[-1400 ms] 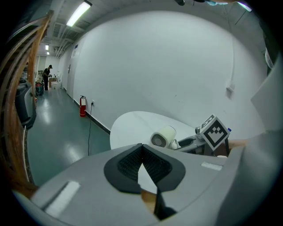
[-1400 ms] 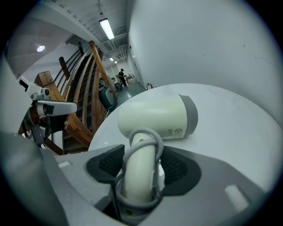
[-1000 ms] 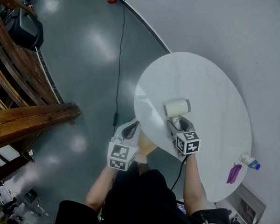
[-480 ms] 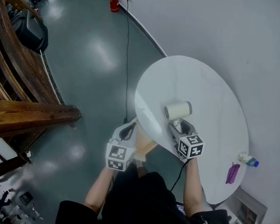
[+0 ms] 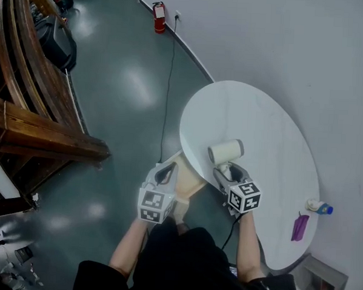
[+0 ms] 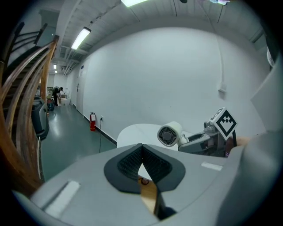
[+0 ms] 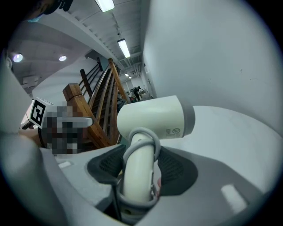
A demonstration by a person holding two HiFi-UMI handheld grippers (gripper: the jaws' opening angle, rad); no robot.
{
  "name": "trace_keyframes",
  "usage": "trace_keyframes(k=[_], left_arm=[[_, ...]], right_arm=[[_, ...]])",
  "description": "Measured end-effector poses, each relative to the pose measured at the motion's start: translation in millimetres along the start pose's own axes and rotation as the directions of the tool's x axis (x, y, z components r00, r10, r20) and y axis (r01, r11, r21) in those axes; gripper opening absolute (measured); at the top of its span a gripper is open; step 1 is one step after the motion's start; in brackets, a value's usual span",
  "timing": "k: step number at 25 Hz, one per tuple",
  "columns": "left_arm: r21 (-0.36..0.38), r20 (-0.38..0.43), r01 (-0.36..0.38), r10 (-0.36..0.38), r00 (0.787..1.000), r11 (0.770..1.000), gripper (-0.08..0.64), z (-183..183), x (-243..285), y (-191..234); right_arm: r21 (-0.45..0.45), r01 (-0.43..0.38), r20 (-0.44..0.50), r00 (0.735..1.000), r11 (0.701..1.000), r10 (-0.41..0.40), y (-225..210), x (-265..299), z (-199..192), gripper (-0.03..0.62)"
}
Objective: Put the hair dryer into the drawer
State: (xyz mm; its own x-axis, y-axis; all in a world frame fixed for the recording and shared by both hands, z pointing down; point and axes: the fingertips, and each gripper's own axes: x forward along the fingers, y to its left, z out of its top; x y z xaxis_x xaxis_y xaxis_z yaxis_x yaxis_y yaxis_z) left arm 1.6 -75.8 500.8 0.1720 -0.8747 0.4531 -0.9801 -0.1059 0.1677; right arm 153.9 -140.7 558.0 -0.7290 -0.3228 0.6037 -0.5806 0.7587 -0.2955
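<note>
My right gripper [image 5: 227,169] is shut on the handle of a cream hair dryer [image 5: 225,151], held over the near edge of the round white table [image 5: 262,109]. In the right gripper view the handle with its cord loop stands upright between the pads [image 7: 177,165], and the hair dryer's barrel [image 7: 152,117] lies across above them. My left gripper [image 5: 166,172] is shut and empty, left of the table, over a light wooden piece of furniture [image 5: 187,179]. Whether that piece has a drawer is hidden. In the left gripper view [image 6: 141,161] the hair dryer's grille [image 6: 168,135] faces the camera.
A purple item [image 5: 298,227] and a small bottle [image 5: 318,207] lie at the table's right edge. A dark wooden staircase [image 5: 30,127] fills the left side. A black cable [image 5: 168,92] runs across the grey floor toward a red fire extinguisher [image 5: 159,16] by the wall.
The head camera has swung, showing more floor and wall. The right gripper with the hair dryer has drifted slightly toward the table's near edge. The left gripper stays shut in about the same place.
</note>
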Motion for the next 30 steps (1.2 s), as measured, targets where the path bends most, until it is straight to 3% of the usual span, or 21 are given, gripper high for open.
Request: trace_keyframes(k=[15,30], left_arm=[[-0.031,0.019,-0.097,0.098,0.995,0.995,0.006,-28.3,-76.9,19.4],[-0.091,-0.030,-0.096,0.094,0.995,0.991,0.006,-79.0,-98.4,63.8]], right_arm=[[-0.060,-0.134,-0.030,0.991,0.989,0.132,91.4,1.4,-22.1,0.235],[-0.053,-0.172,-0.138,0.977,0.984,0.163,143.4,54.9,-67.6,0.232]])
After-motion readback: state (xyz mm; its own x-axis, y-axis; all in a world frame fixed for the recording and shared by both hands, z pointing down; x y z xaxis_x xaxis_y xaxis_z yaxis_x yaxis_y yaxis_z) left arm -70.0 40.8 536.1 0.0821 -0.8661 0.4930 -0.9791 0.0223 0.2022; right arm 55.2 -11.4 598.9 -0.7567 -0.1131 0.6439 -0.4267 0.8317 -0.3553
